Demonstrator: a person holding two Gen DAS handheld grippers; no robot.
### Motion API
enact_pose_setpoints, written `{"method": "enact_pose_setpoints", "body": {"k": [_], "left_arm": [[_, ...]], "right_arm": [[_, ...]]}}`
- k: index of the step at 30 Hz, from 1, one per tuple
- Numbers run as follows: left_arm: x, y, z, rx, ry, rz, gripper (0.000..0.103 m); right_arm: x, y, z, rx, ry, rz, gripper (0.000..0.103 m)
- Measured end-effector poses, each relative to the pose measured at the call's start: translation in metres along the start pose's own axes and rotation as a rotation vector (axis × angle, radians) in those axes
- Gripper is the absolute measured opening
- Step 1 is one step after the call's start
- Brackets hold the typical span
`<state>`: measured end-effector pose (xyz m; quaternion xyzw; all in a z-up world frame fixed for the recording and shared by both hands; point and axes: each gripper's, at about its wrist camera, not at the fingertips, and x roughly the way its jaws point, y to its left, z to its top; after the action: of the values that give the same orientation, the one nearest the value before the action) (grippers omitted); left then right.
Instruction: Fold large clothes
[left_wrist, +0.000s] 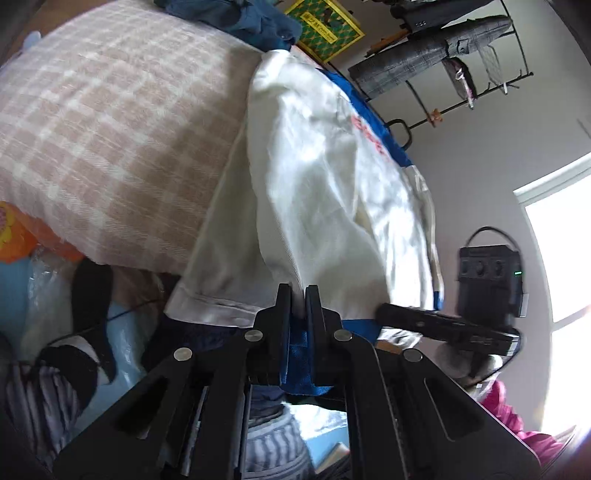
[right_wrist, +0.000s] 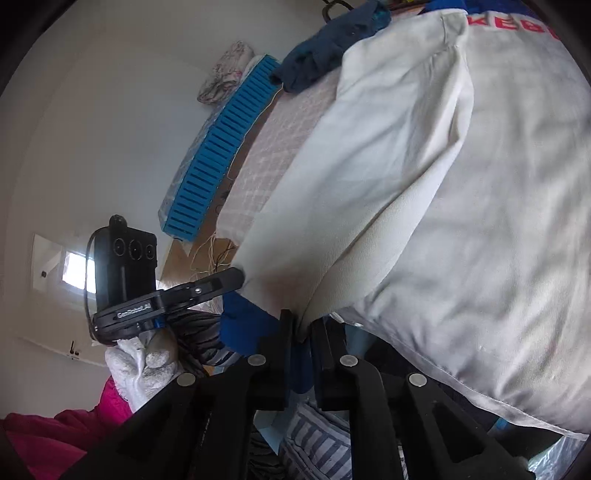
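Left claw (left_wrist: 298, 291) clenched on the hem of the white garment (left_wrist: 325, 192). Right claw (right_wrist: 303, 319) clenched on another part of the same hem. Garment, white with blue trim, drapes over the checked bed cover (left_wrist: 110, 129).

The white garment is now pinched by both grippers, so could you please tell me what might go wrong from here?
1. The left gripper and right gripper each pinch only a thin edge of the garment, so a hem could slip out when it is lifted.
2. Most of the cloth lies slack and creased on the checked blanket, so the fold may come out uneven.
3. The dark blue clothes lie close beyond it and might get dragged along.
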<state>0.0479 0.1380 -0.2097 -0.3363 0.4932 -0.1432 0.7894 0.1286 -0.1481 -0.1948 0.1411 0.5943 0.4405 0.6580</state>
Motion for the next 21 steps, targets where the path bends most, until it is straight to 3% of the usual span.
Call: {"method": "enact_pose_setpoints", "body": {"k": [4,8,13,15,17,21], "left_arm": [[0.030,0.018,-0.004,-0.007,0.065,0.106,0.005],[0.037,0.027,-0.012,-0.015,0.070,0.123,0.005],[0.021,0.021,-0.016,0.010,0.035,0.113,0.005],[0.014,0.020,-0.019,0.024,0.019,0.103,0.005],[0.011,0.015,-0.017,0.029,0.009,0.093,0.006],[-0.002,0.016,-0.016,0.025,-0.018,0.076,0.007]], "right_arm": [[0.036,-0.005,-0.006,-0.035,0.110,-0.167,0.003],[0.040,-0.003,-0.010,-0.062,0.136,-0.216,0.007],[-0.010,0.017,-0.002,-0.147,0.018,-0.243,0.014],[-0.028,0.020,0.009,-0.168,-0.063,-0.274,0.026],[-0.031,0.022,0.030,-0.192,-0.123,-0.325,0.029],[-0.013,0.026,0.084,-0.229,-0.190,-0.332,0.029]]}}
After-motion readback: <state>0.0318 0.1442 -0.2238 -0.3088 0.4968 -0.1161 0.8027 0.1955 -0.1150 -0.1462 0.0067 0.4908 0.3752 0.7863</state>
